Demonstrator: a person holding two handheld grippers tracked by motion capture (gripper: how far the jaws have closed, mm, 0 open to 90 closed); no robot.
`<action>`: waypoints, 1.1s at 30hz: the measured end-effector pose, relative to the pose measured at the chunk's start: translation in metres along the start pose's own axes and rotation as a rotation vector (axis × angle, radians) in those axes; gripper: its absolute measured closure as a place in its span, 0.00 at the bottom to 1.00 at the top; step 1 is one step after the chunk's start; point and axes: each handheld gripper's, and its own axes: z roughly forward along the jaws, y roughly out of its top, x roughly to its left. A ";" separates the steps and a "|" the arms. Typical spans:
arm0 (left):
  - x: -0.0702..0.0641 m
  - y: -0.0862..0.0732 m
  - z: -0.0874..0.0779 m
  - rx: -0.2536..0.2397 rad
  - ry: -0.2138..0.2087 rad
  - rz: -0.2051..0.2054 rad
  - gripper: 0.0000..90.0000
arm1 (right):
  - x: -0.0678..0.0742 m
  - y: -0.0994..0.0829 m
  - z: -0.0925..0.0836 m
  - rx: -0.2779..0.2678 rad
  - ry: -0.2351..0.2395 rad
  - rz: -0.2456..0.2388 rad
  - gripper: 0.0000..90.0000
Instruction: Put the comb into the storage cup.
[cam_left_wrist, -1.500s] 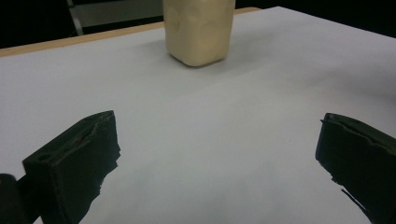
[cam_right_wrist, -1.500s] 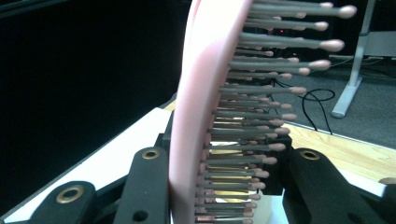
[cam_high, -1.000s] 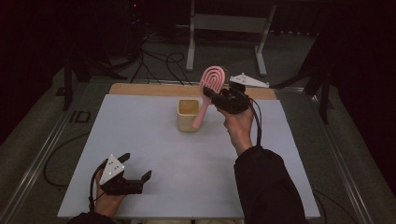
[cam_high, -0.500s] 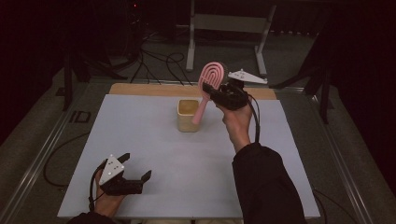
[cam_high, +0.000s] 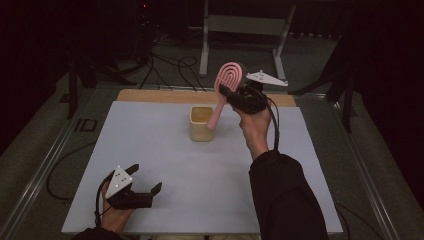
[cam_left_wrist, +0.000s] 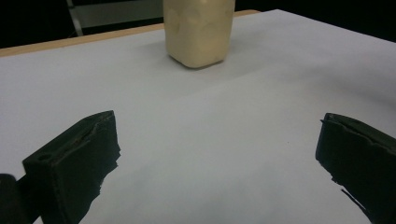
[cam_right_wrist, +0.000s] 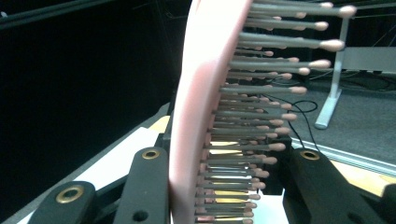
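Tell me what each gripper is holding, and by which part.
The right gripper is shut on the pink hairbrush, clamped across the lower part of its bristled head, handle pointing down toward the cream cup. The left gripper holds nothing; its jaws stand open.

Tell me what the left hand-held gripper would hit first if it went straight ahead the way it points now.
Probably the cream cup: it stands ahead of the open left hand-held gripper, slightly left of centre, with bare white table between. Depth is hard to judge.

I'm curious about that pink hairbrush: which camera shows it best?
The high view: the whole hairbrush shows, handle dipping into the cup, clamped by the right gripper. The right gripper view gives a close edge-on look at its bristles.
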 end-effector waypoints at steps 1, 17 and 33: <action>0.000 0.000 0.000 0.000 0.000 0.000 0.00 | 0.000 0.001 0.000 0.003 -0.006 -0.001 0.71; 0.000 0.000 0.000 -0.001 -0.005 -0.003 0.00 | -0.001 0.006 0.008 -0.028 -0.039 0.012 0.71; -0.001 0.000 0.000 -0.006 -0.005 -0.003 0.00 | -0.005 0.000 0.019 -0.040 -0.082 0.049 0.71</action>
